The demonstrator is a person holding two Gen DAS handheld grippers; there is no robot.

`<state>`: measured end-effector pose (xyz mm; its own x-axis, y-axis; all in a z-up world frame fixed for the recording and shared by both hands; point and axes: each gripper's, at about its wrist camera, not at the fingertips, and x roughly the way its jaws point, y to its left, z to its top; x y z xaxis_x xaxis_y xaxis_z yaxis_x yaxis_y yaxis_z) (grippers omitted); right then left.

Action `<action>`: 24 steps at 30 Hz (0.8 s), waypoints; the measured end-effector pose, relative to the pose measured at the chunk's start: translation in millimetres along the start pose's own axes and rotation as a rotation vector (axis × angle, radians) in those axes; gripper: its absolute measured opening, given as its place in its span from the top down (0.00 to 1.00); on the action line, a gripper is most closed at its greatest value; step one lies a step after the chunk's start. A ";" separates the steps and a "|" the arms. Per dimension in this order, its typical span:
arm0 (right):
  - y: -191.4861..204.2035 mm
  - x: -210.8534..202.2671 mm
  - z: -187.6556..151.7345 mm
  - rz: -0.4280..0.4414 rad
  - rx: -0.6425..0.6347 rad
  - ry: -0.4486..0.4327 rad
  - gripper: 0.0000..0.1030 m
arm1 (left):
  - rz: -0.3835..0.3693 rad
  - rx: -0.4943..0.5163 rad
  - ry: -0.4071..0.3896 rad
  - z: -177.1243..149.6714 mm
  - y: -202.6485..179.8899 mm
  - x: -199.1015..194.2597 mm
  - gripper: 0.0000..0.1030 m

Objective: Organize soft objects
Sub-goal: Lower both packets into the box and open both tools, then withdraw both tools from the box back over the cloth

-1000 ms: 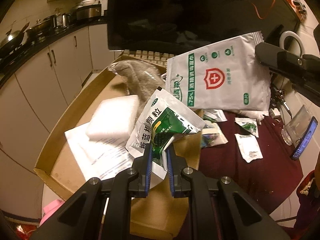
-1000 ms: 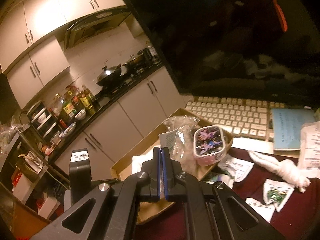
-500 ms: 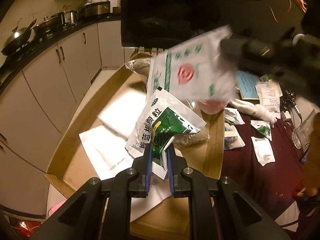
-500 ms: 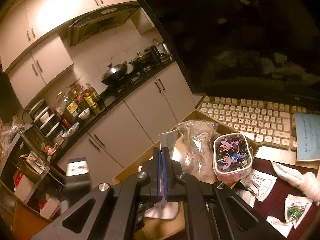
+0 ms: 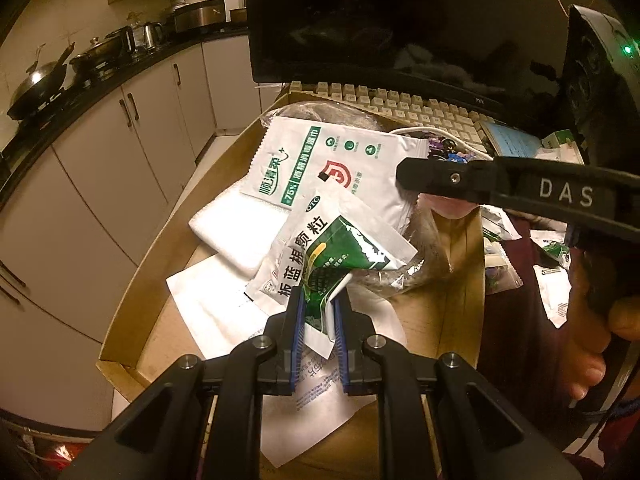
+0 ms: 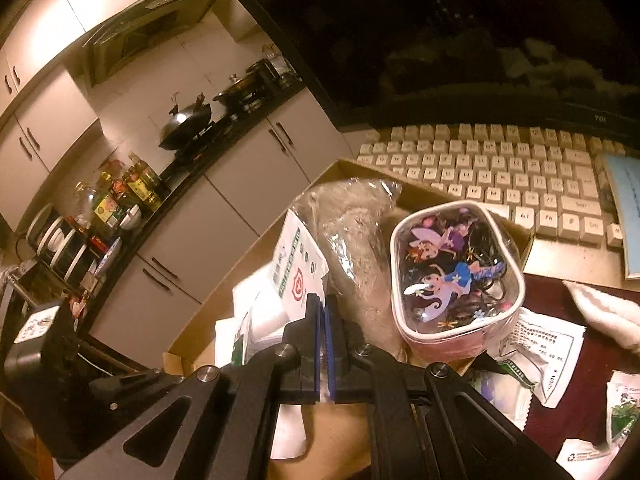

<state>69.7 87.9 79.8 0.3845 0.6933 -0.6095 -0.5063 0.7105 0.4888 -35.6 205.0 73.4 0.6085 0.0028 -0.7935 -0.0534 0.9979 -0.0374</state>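
1. since a second ago the white wipes pack point(image 5: 332, 164) has dropped from high at 2 o'clock in the left wrist view to just over the cardboard box point(image 5: 132, 292), and the right gripper point(image 6: 322, 304) has come down with it.
2. the left gripper point(image 5: 318, 300) has its blue fingers point(image 5: 298, 320) pinching the lower end of the green-and-white sachet point(image 5: 320, 252); the sachet fans out from the tips toward 12 o'clock, above the box floor.
3. in the right wrist view the right gripper's fingers point(image 6: 314, 320) are pressed almost together on a corner of the wipes pack point(image 6: 298, 268), which rises from the tips toward 11 o'clock.
4. in the left wrist view the right gripper's black body comes in from 3 o'clock, its tip over the pack's right edge.
5. the pack lies partly over a white folded cloth point(image 5: 232, 232) at 9 o'clock of the sachet and over a clear bag of grey stuff point(image 6: 352, 240).
6. a cartoon-print pouch point(image 6: 456, 276) sits at 2 o'clock of the right fingers, in the box's far corner.
7. a keyboard point(image 6: 500, 176) lies on the worktop beyond the box.
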 end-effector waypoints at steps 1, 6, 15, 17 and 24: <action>-0.3 1.8 -0.2 0.004 0.002 0.005 0.97 | -0.001 -0.003 0.001 0.3 0.1 0.3 0.86; 1.1 -0.3 -0.5 0.009 0.000 0.000 0.95 | -0.004 -0.019 0.000 -0.5 0.0 -1.0 0.55; -2.1 -24.9 -8.3 -0.008 -0.007 -0.038 0.45 | -0.005 -0.060 -0.016 -4.2 1.4 -5.7 0.27; -4.7 -31.4 -10.8 -0.001 0.001 -0.042 0.41 | -0.007 -0.065 -0.014 -5.0 -0.5 -6.9 0.24; -17.0 -60.5 -20.7 -0.005 0.034 -0.070 0.11 | -0.010 -0.058 -0.027 -7.5 -13.4 -17.3 0.16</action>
<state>39.1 31.3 95.5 0.4409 0.6957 -0.5672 -0.4785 0.7168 0.5072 -51.3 191.0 83.0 0.6301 -0.0045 -0.7765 -0.0924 0.9924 -0.0807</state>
